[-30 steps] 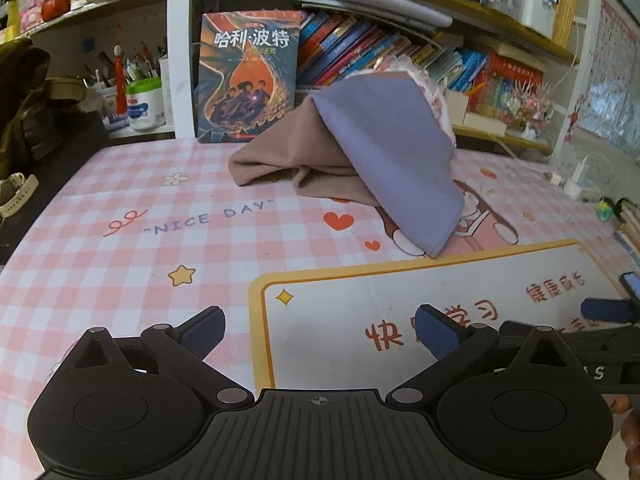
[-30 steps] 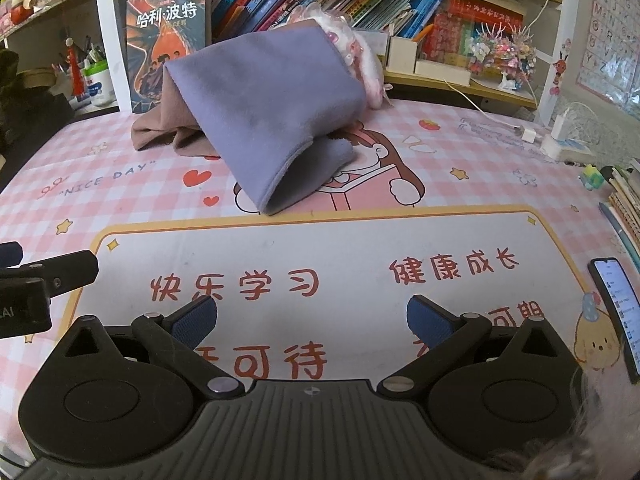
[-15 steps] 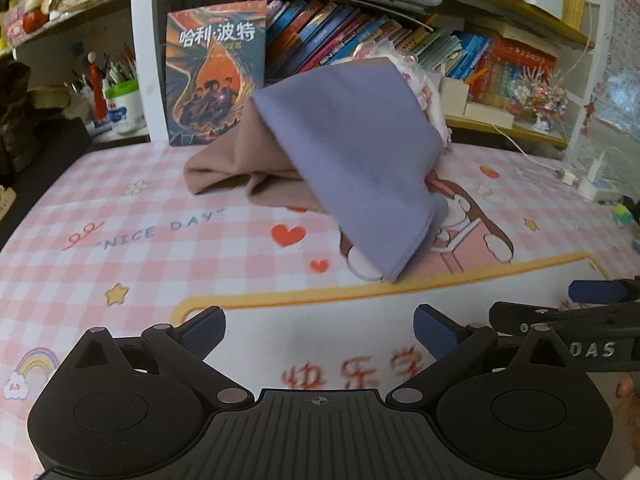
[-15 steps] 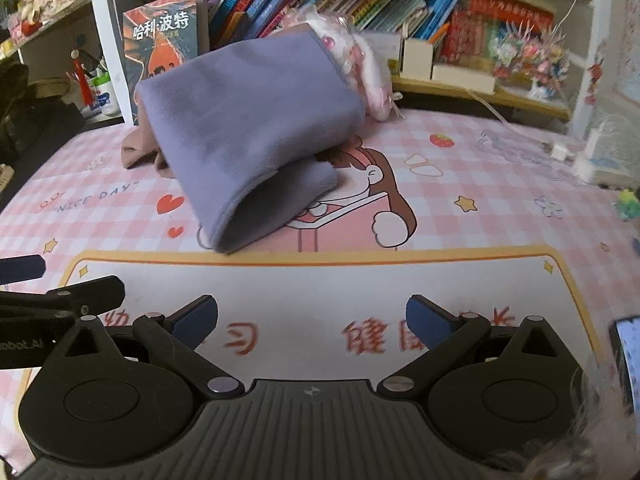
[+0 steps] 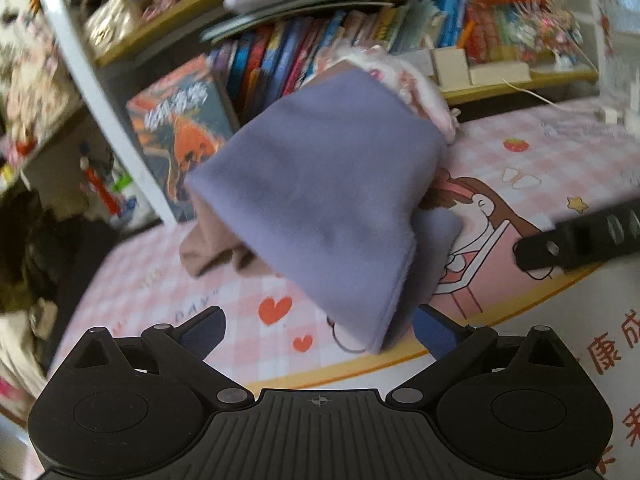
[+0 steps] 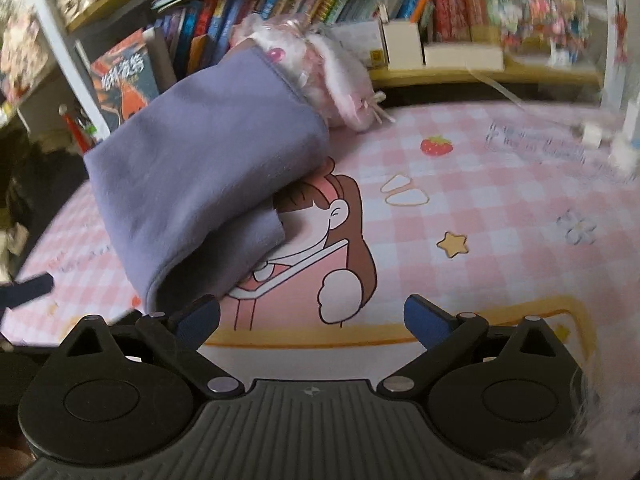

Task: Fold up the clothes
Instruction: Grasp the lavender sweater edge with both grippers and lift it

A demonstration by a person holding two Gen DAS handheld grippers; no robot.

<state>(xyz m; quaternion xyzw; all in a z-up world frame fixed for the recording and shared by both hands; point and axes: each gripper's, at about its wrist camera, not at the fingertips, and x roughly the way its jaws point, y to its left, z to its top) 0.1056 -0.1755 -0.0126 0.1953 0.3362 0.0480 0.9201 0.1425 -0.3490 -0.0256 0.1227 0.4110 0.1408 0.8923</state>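
A purple garment lies heaped on the pink checked table mat, draped over a brownish-pink garment and a fluffy pink-white item. My left gripper is open, its fingertips just short of the purple cloth's near hem. In the right wrist view the purple garment fills the left half, and my right gripper is open with its left fingertip at the cloth's near corner. The right gripper's finger shows as a black bar at the right of the left wrist view.
A bookshelf full of books stands right behind the heap, with a large book leaning upright at its left. A white shelf post and pen cups are at the left. Chargers and cables lie at the far right.
Both grippers have moved forward toward the clothes heap, which looms much larger now. Both views have tilted and blurred. Jaws stayed open.
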